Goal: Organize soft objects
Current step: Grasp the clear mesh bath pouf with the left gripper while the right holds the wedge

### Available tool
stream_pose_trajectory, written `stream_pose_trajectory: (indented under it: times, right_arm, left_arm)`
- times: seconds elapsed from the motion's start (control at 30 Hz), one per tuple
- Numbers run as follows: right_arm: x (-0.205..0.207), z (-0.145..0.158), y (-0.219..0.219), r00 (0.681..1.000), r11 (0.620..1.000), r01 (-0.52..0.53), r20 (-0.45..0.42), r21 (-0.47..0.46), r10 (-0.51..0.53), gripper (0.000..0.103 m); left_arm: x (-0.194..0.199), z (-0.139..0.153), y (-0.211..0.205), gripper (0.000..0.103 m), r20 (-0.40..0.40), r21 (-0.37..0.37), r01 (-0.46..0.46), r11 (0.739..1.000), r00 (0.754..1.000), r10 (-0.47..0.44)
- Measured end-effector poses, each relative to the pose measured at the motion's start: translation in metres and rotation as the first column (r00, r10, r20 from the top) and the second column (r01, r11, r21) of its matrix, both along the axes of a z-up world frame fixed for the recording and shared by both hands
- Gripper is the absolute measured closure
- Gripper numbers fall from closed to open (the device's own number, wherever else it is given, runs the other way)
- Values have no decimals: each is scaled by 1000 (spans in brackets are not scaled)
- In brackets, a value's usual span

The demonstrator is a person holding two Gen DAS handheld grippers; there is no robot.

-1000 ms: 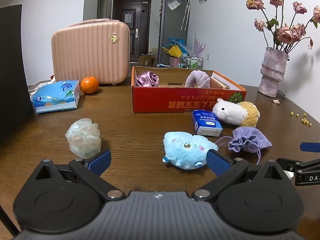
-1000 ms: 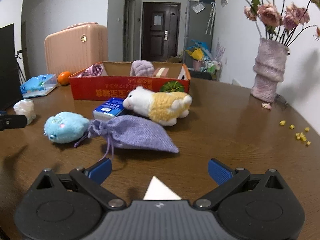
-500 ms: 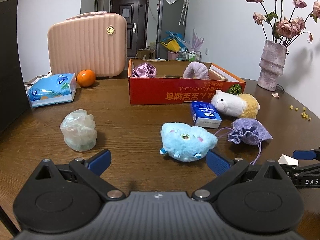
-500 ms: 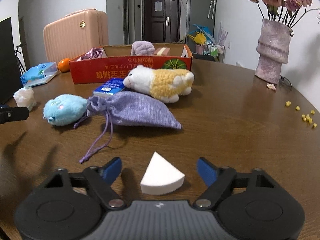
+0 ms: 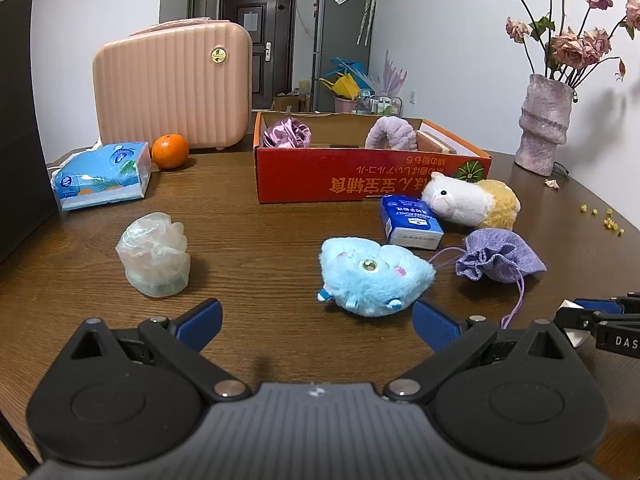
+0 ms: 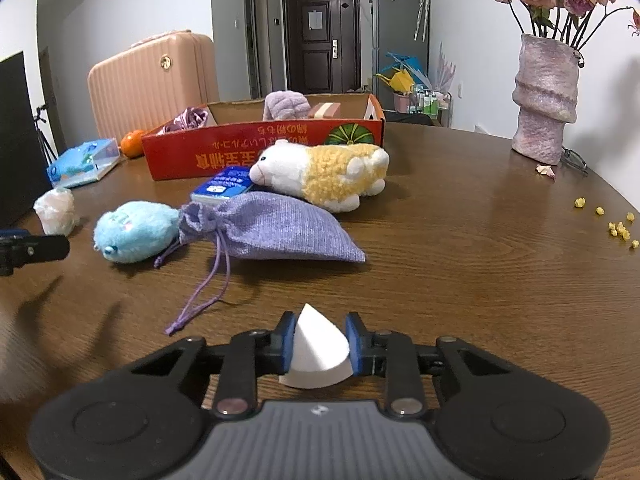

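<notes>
Right wrist: white wedge sponge [image 6: 318,354] base hidden btwn jaws.

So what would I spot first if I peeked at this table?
Probably the fluffy blue plush toy lying on the wooden table, just beyond the open left gripper. Then the red cardboard box farther back, with a white and yellow plush animal lying in front of it. Close up, the right gripper is shut on a white wedge sponge.
</notes>
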State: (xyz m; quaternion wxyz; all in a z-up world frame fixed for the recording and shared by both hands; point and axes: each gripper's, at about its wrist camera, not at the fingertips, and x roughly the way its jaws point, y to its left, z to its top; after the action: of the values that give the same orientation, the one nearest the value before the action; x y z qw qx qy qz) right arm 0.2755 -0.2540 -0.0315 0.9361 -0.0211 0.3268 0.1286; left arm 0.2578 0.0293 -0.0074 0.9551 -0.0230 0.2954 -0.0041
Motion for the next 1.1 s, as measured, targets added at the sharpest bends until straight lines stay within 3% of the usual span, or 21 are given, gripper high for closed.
stream_pose_trajectory:
  times: [0.27,0.77,1.1]
  right_arm:
    - [-1,4,-7,999,999,21,32,44,-22,79]
    - [0,7,-19,994,992,86,63,93,-92,79]
    - [2,7,-21,989,987,115,79,112,-124,79]
  left_arm:
    - [0,4,5,0,10,1,-16,1000,1000,16]
    - [15,21,51,0,72,95,-147,985,987,140]
    - [45,10,76,0,43,124,-191,974,981,187]
